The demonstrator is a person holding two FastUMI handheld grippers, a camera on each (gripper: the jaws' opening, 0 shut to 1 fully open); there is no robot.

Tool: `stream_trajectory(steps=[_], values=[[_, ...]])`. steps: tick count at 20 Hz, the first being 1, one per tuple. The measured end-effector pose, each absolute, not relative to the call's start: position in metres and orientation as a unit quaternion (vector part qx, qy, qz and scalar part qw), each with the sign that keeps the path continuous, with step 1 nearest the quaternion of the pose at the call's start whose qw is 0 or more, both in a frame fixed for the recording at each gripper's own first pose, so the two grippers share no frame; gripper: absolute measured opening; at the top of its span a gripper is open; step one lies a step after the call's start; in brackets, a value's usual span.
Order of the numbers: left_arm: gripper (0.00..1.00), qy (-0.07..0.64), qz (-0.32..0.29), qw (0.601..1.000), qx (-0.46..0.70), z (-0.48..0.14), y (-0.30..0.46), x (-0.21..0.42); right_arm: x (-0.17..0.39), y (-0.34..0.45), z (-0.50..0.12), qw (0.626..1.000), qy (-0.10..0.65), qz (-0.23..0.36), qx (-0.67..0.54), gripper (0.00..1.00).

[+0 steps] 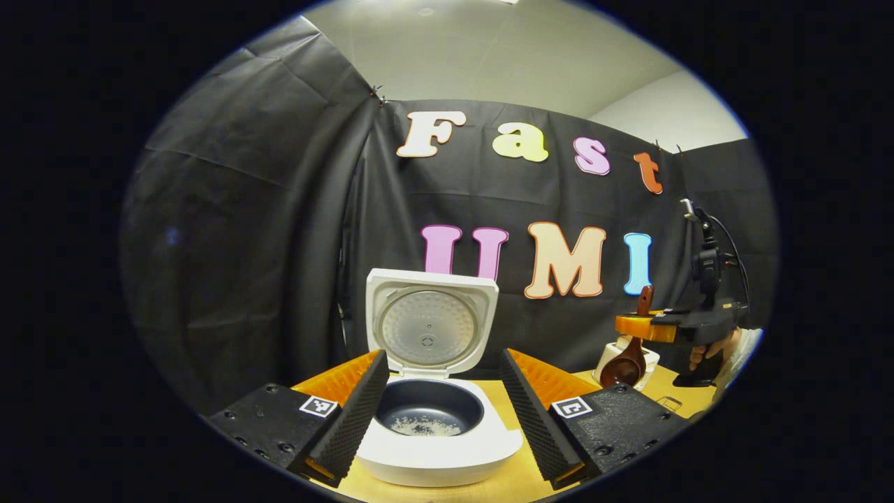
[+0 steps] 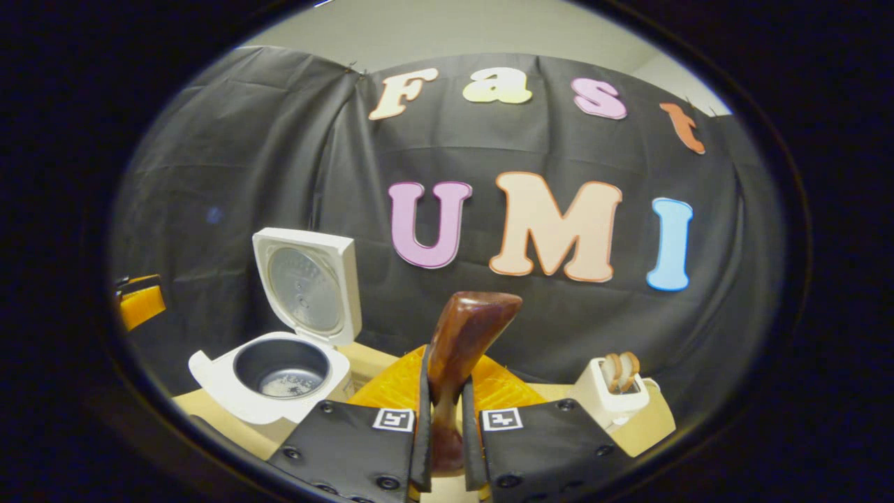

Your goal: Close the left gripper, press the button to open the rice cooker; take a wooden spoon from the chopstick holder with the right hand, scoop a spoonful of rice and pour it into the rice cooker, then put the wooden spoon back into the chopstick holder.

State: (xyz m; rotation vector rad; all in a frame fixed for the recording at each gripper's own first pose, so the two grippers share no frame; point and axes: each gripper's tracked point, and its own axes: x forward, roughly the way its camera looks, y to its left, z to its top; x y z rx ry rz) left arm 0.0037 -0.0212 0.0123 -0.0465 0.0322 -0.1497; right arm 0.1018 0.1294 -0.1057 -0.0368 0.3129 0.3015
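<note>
The white rice cooker point(image 1: 436, 447) stands open on the table, lid point(image 1: 431, 328) upright, with a little rice in its dark pot point(image 1: 427, 416). My left gripper point(image 1: 440, 412) is open, its fingers on either side of the pot and nearer the camera. At far right my right gripper point(image 1: 667, 325) holds the wooden spoon point(image 1: 625, 367) bowl-down, just in front of the white chopstick holder point(image 1: 607, 353). In the right gripper view my right gripper point(image 2: 445, 391) is shut on the spoon handle point(image 2: 461, 335). The cooker point(image 2: 279, 381) is at left and the holder point(image 2: 607, 398) at right.
The wooden table point(image 1: 517, 475) carries everything. A hand point(image 1: 705, 353) grips the right gripper's handle. Two more wooden utensil handles point(image 2: 621, 367) stick up from the holder. An edge of the left gripper point(image 2: 140, 304) shows at far left. Black cloth walls close the back and sides.
</note>
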Motion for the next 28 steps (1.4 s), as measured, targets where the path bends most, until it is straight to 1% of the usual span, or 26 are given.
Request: stream_trajectory(steps=[1,9,10,11,12,14,15,16,17,18,19,21,22,28], values=[[0.92,0.014,-0.078,0.997,-0.023,0.013,-0.027,0.004,0.102,0.113,-0.108,0.978,0.158,0.138,-0.013,0.2],[0.92,0.011,-0.099,0.995,-0.006,0.02,-0.066,0.011,0.088,0.003,-0.137,0.98,0.187,0.066,0.001,0.2],[0.95,0.011,-0.1,0.995,-0.004,0.019,-0.069,0.013,0.085,-0.009,-0.142,0.98,0.19,0.058,0.001,0.2],[0.95,0.011,-0.102,0.995,-0.003,0.019,-0.072,0.012,0.082,-0.021,-0.148,0.98,0.194,0.049,-0.001,0.2],[0.92,0.011,-0.102,0.995,-0.002,0.02,-0.075,0.014,0.078,-0.033,-0.155,0.979,0.2,0.04,-0.002,0.2],[0.92,0.011,-0.099,0.995,-0.002,0.02,-0.079,0.016,0.068,-0.057,-0.168,0.977,0.213,0.023,0.001,0.2],[0.95,0.014,-0.097,0.995,-0.002,0.018,-0.08,0.017,0.065,-0.068,-0.174,0.975,0.22,0.016,0.004,0.2],[0.93,0.015,-0.095,0.995,-0.002,0.017,-0.082,0.017,0.062,-0.076,-0.182,0.974,0.227,0.01,0.009,0.2],[0.95,0.015,-0.094,0.995,-0.004,0.017,-0.084,0.017,0.059,-0.084,-0.189,0.973,0.232,0.004,0.011,0.2],[0.94,0.016,-0.095,0.995,-0.005,0.016,-0.087,0.017,0.056,-0.091,-0.196,0.971,0.238,-0.001,0.014,0.21],[0.92,0.017,-0.095,0.995,-0.006,0.015,-0.089,0.017,0.055,-0.096,-0.203,0.97,0.243,-0.006,0.016,0.21],[0.92,0.02,-0.094,0.995,-0.006,0.012,-0.091,0.016,0.049,-0.101,-0.221,0.966,0.258,-0.006,0.028,0.21],[0.95,0.02,-0.093,0.995,-0.007,0.011,-0.092,0.014,0.046,-0.104,-0.231,0.964,0.265,-0.009,0.034,0.21],[0.95,0.026,-0.082,0.996,-0.004,0.009,-0.09,0.013,0.027,-0.116,-0.283,0.946,0.314,-0.023,0.084,0.2]])
